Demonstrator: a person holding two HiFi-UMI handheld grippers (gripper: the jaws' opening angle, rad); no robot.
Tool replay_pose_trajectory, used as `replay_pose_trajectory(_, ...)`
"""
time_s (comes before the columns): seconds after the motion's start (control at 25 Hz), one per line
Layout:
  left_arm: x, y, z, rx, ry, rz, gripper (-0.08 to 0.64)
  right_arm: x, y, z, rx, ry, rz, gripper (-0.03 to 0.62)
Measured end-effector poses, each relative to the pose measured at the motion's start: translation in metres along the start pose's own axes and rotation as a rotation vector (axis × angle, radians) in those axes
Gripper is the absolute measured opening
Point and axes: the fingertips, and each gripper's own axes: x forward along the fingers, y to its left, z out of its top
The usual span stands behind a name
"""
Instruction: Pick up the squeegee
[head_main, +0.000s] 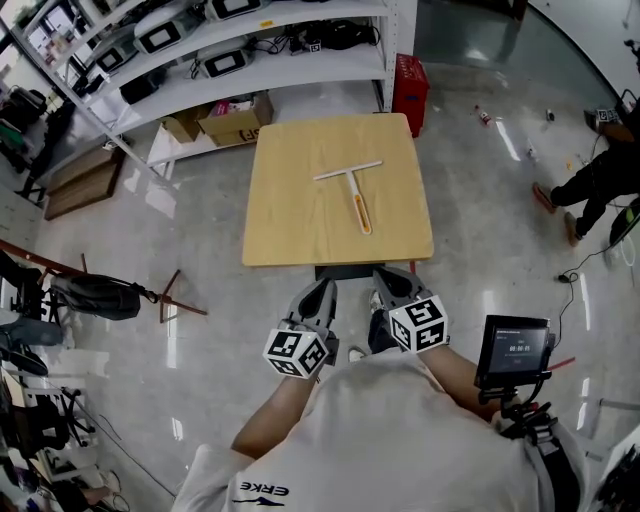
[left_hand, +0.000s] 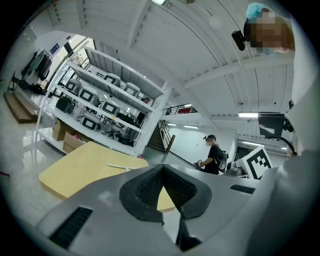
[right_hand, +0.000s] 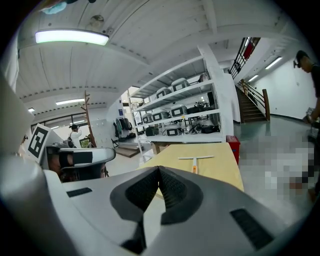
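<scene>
The squeegee (head_main: 352, 192), a white T-shaped blade with an orange handle, lies flat on the square wooden table (head_main: 290, 215), a little right of its middle. Both grippers are held side by side just short of the table's near edge, well apart from the squeegee. My left gripper (head_main: 322, 287) has its jaws together with nothing between them, and so does my right gripper (head_main: 393, 277). In the left gripper view the squeegee (left_hand: 120, 166) shows beyond the shut jaws (left_hand: 162, 168). In the right gripper view the squeegee (right_hand: 195, 160) lies straight ahead past the shut jaws (right_hand: 159, 169).
White shelving (head_main: 250, 45) with devices stands behind the table, with cardboard boxes (head_main: 232, 122) and a red crate (head_main: 410, 90) at its foot. A person (head_main: 600, 180) crouches at the right. A monitor on a stand (head_main: 512, 350) is by my right arm, a bag rack (head_main: 95, 295) at the left.
</scene>
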Motion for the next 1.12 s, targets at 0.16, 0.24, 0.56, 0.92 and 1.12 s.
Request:
replay_pose_trajectory(0.16,0.057,0.035,0.005,0.005,0.000,0.015,0.003,0.055,-0.042,0.011,-0.004,0.003,0.016,0.005)
replay_pose_trajectory(0.24,0.062,0.039,0.008,0.003,-0.001,0.018,0.005,0.061,-0.046,0.012,-0.006,0.006,0.015,0.005)
replay_pose_trajectory(0.56,0.068,0.048,0.027,0.013,0.012,0.019,0.003,0.080,-0.050,0.023,-0.011,0.032,0.003,0.005)
replay_pose_trajectory(0.92,0.055,0.052,0.027,-0.003,0.054,0.041,0.005,0.090,-0.044,0.013,-0.010,0.100,-0.002,0.005)
replay_pose_trajectory(1.12,0.114,0.095,0.025,-0.015,0.087,0.090,0.005,0.157,-0.096,0.011,-0.002,0.155,0.009,0.005)
